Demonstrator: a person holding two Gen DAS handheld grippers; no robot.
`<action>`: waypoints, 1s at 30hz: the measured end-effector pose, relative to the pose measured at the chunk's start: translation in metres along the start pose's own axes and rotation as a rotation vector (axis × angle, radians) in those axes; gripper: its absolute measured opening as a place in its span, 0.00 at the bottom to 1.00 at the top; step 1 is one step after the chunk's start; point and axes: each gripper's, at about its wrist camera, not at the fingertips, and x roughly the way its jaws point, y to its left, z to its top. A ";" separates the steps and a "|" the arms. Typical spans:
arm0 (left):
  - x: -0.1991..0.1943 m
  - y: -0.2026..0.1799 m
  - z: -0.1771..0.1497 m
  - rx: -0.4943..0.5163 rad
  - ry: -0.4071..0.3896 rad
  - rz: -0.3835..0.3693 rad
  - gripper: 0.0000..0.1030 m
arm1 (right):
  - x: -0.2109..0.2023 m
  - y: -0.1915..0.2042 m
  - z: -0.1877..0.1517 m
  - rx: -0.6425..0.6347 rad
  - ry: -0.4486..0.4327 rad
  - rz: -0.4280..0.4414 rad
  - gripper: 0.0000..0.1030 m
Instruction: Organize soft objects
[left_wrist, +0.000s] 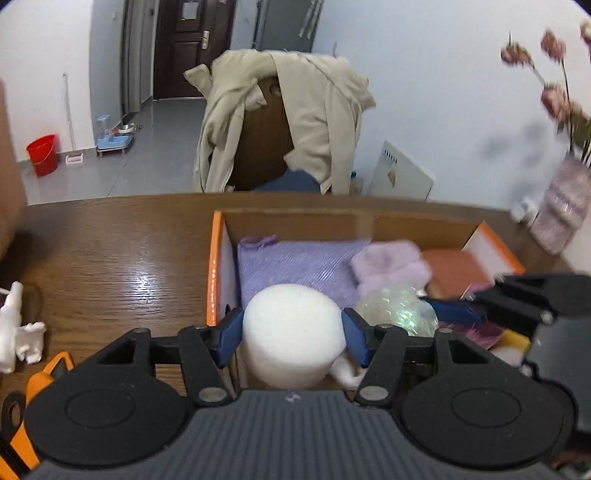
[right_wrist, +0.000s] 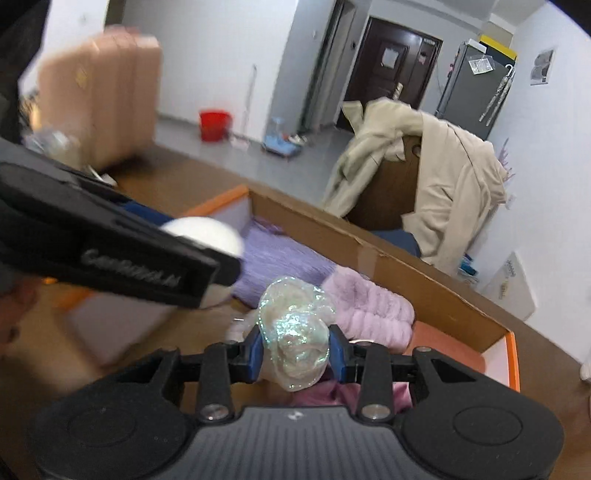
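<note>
We're mid-task: left gripper jaws clamped on white foam ball, right gripper clamped on iridescent bundle, both over box; purple cloth, fluffy item already inside.

Cardboard box crowded with soft things; bare table lies left.
</note>
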 end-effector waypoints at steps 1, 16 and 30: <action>0.000 -0.002 -0.002 0.034 -0.025 -0.003 0.71 | 0.008 -0.001 0.000 0.002 0.008 0.025 0.34; -0.050 0.000 0.008 0.023 -0.094 -0.021 0.80 | -0.036 -0.050 0.000 0.177 -0.073 0.152 0.66; -0.217 -0.035 -0.007 0.094 -0.244 0.057 0.84 | -0.217 -0.066 -0.025 0.180 -0.255 0.010 0.77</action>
